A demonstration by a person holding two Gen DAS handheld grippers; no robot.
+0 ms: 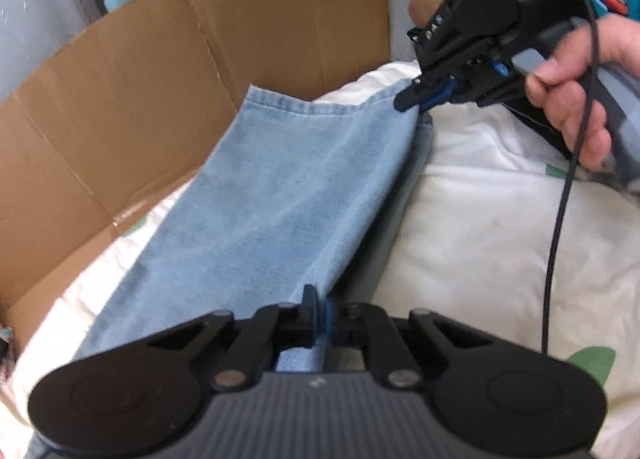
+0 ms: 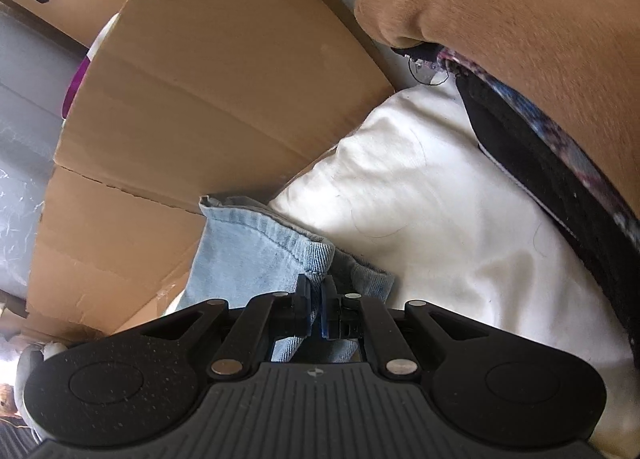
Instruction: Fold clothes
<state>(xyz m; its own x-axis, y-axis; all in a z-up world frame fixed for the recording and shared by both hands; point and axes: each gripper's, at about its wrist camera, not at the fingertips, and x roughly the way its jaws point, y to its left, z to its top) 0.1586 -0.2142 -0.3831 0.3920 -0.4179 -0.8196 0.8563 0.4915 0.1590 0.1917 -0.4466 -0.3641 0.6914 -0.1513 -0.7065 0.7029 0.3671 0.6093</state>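
The jeans [image 1: 280,195], a pale blue denim leg, lay stretched over a white quilt [image 1: 480,219] printed with green leaves, its hemmed end toward the far side and its left edge running along the cardboard box [image 1: 120,99] that stood open on the left. In the left wrist view the left gripper [image 1: 318,317] sat at the near end of the cloth with its fingers pinched together on the denim edge, a fold of fabric showing between and behind them. Farther right and beyond, the right gripper [image 1: 416,99] clamped the far right corner of the hem, a person's hand [image 1: 576,99] wrapped round its handle and a black cable [image 1: 560,219] hanging from it. In the right wrist view that gripper's blue pads [image 2: 326,315] pressed on the doubled hem, with a brown plush cushion [image 2: 520,19] at the upper right.
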